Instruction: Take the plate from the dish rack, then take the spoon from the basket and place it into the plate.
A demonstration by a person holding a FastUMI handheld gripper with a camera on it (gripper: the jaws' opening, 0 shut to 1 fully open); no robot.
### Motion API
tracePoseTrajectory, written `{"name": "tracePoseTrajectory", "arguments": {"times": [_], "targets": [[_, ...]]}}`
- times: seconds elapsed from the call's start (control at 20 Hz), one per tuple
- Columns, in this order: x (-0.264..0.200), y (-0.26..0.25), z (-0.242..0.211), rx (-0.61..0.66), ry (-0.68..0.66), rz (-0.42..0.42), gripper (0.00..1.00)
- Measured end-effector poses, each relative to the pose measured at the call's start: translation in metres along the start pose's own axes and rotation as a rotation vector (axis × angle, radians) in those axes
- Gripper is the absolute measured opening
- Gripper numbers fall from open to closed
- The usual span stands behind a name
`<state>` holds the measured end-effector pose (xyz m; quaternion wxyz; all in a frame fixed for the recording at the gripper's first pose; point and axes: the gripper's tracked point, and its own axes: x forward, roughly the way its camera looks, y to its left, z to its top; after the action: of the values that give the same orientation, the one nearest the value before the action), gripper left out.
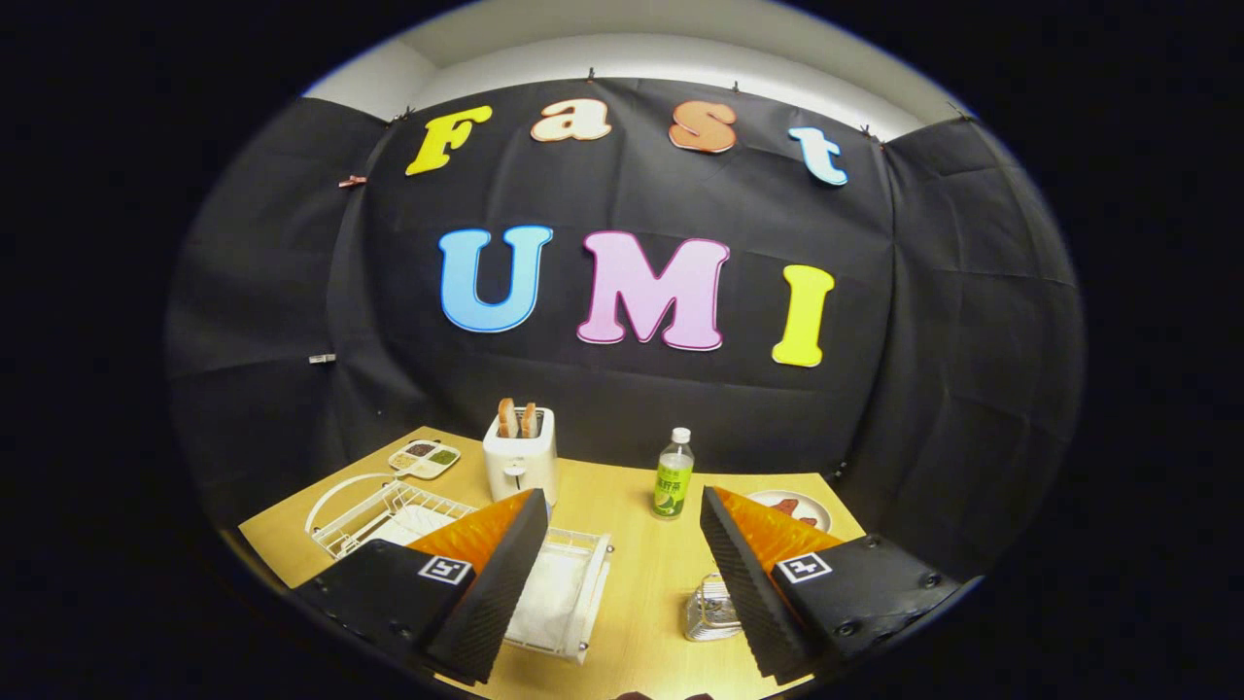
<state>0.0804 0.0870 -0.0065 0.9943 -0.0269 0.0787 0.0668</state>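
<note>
While the fingers stand wide apart over the near edge of the worktop, nothing lies between them.

Plate: not made out for certain; a white shape lies inside the dish rack (389, 510) at lower left of the frame, partly behind the left finger, and I cannot tell if it is the plate.
Dish rack: white wire, on the left part of the worktop (622, 506), with a white tray section running toward the centre beneath the left finger.
Basket: small wire basket (709, 608) at lower centre-right, just beside the inner edge of the right finger; contents too blurred to tell, spoon not made out.
Hand-held gripper: hand-held gripper (622, 583) open, empty, raised above the worktop, touching nothing.
Bottle: clear bottle (673, 474) with white cap and green label, upright, beyond the gap between the fingers, right of centre.
Toaster: white toaster (521, 457), upright, two slices standing in its slots, left of the bottle, behind the rack.
Divided dish: small tray (425, 459) with dark and green fillings, left of the toaster.
Far plate: white plate (802, 507) with a reddish item, beyond the right finger.
</note>
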Motion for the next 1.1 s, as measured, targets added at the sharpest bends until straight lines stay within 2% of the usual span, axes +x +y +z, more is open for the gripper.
{"name": "tracePoseTrajectory", "arguments": {"times": [0.2, 0.4, 0.45, 0.55, 0.6, 0.65, 0.7, 0.8, 0.85, 0.9, 1.1], "targets": [[0.049, 0.038, -0.024, -0.050, 0.147, 0.031, 0.98], [0.082, 0.068, -0.071, -0.108, 0.317, 0.069, 0.95], [0.088, 0.067, -0.084, -0.120, 0.360, 0.060, 0.92], [0.097, 0.069, -0.102, -0.112, 0.419, 0.053, 0.79], [0.101, 0.071, -0.109, -0.097, 0.443, 0.056, 0.78], [0.102, 0.072, -0.117, -0.087, 0.469, 0.053, 0.70], [0.102, 0.073, -0.124, -0.079, 0.497, 0.051, 0.70], [0.103, 0.076, -0.137, -0.053, 0.545, 0.050, 0.60], [0.103, 0.080, -0.142, -0.033, 0.568, 0.054, 0.49], [0.101, 0.080, -0.146, -0.017, 0.590, 0.043, 0.52], [0.106, 0.081, -0.158, 0.124, 0.676, -0.010, 0.42]]}}
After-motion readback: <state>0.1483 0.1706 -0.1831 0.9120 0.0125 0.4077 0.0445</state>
